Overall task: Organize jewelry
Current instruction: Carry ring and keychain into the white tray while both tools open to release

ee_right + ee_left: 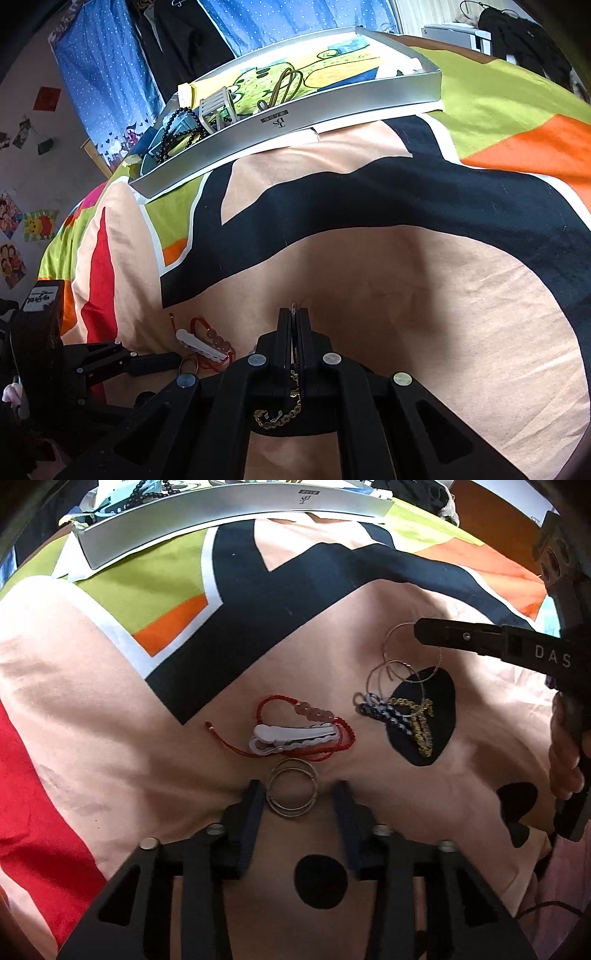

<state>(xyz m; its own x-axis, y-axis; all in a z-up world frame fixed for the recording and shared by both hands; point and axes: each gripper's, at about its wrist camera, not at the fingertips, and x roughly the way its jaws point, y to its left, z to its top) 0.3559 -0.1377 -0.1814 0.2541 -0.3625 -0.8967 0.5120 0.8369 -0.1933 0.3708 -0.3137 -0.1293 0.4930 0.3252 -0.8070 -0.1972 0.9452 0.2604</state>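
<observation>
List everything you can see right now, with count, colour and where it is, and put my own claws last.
bedspread: one, multicoloured, under everything
silver tray: one, at far edge of bedspread, holding black beads, a pale clip and cords
red cord bracelet: one, pink beads, centre
white hair clip: one, lying on the red cord bracelet
stacked rings: silver, count unclear, between left claw fingers
thin hoops: several, silver, right of centre
chains: gold and dark blue, tangled below the thin hoops
left claw: black, open
right claw: black, shut on a thin hoop
</observation>
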